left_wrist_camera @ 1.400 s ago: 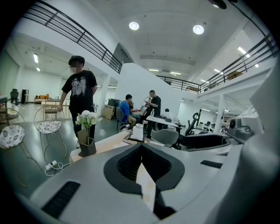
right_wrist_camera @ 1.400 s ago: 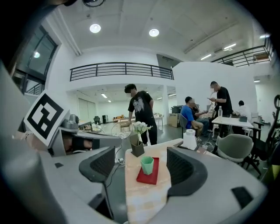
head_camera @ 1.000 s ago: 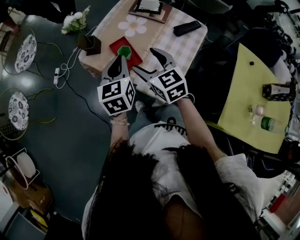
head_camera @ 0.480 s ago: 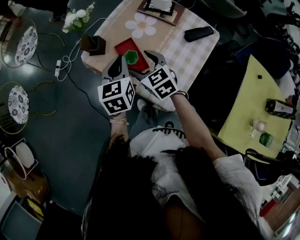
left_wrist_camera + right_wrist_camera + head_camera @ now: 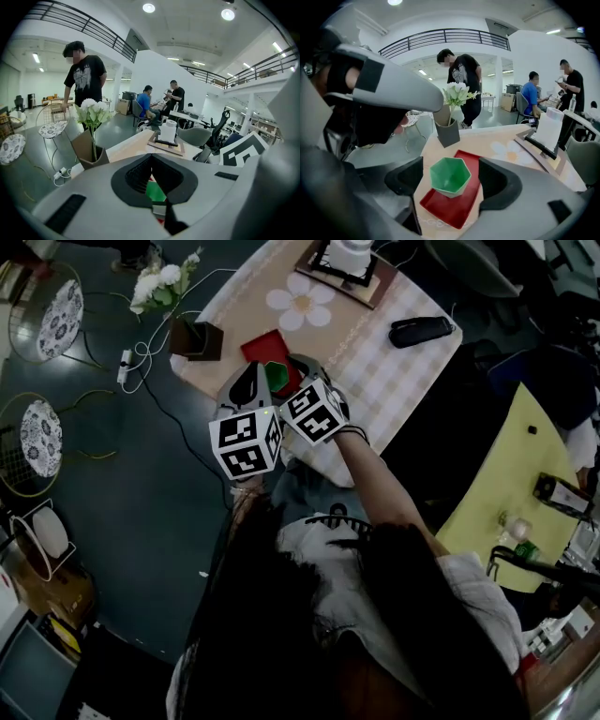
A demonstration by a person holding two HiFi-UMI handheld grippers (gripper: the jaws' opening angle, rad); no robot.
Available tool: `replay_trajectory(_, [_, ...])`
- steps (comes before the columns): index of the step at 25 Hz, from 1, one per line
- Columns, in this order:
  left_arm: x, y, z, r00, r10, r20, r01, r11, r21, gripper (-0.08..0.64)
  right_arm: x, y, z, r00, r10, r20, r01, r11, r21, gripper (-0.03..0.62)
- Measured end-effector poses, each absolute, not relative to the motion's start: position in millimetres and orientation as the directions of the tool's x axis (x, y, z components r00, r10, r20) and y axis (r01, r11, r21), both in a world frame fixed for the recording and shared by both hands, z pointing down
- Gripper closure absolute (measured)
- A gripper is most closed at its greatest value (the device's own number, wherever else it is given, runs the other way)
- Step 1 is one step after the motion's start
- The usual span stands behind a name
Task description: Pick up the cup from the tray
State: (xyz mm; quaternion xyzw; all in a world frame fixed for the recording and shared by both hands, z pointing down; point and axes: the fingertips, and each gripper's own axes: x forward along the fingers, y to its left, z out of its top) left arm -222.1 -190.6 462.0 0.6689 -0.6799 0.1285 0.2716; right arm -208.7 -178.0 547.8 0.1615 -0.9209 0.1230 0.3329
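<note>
Your right arm [image 5: 375, 474] reaches from your shoulder toward 11 o'clock, out over the near edge of the table [image 5: 394, 371]. Your left forearm runs almost straight to 12 o'clock. The two marker cubes sit side by side, close together, with the left one [image 5: 247, 443] at 8 o'clock of the right one [image 5: 312, 413].

Your right claw [image 5: 451, 182] is released. Its dark pads [image 5: 500, 180] stand well apart, with the green six-sided cup [image 5: 450, 176] in the gap between them and neither pad touching it. The cup stands upright with its mouth up, on the near end of the red tray [image 5: 461, 208].

Your left claw [image 5: 151, 161] is clenched on nothing. Its pads meet at the tips, and a patch of green shows through the hollow behind them. It points at the same end of the tray from the 9 o'clock side, just beside the right claw.

At 10 o'clock of the tray, near the table's corner, a dark square holder [image 5: 197, 337] carries white flowers [image 5: 159, 282]. A flower-shaped mat [image 5: 302, 302] lies at 1 o'clock of the tray. Beyond the mat, a wooden board [image 5: 345, 263] holds a white object. A black handset [image 5: 421, 330] lies at 2 o'clock, well apart from the cup. Nothing stands between the right claw's pads and the cup.

A person in a black T-shirt [image 5: 461, 70] stands beyond the table at 12 o'clock. A yellow-topped table [image 5: 511, 484] lies at your 3 o'clock.
</note>
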Motion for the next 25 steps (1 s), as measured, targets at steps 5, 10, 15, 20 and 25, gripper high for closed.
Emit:
replay_trajectory(5, [-231.7,-201.1,469.2,0.034,-0.83,0.557,-0.983,0.072,0.168,0.551,-216.1,-180.0,565.5,-0.712,-0.156,0.685,-0.329,0.936,-0.129,0.238])
replay_trajectory(10, [-237.6,-207.2,475.0,0.036,-0.822,0.569,-0.984,0.072,0.166,0.552,-221.1,-180.1,577.6,-0.702,-0.118,0.702,-0.307,0.94,-0.149,0.238])
replay_trajectory(15, [-235.9,-207.4,478.0,0.038,-0.821,0.57,-0.988,0.054,0.144,0.551,-223.9,-180.7,584.8,-0.696,-0.118,0.708,-0.319,0.935,-0.158,0.239])
replay_trajectory(20, [-233.2,-208.7,480.5,0.061,-0.818,0.572,-0.984,0.047,0.171,0.552,-223.9,-180.0,585.8,-0.69,-0.104,0.716,-0.314,0.934,-0.168,0.248])
replay_trajectory(25, [-229.6,-216.8,475.5,0.081,-0.827,0.557,-0.982,0.029,0.185,0.552,-208.1,-188.9,575.5,-0.686,-0.144,0.714,-0.341,0.93,-0.14,0.25])
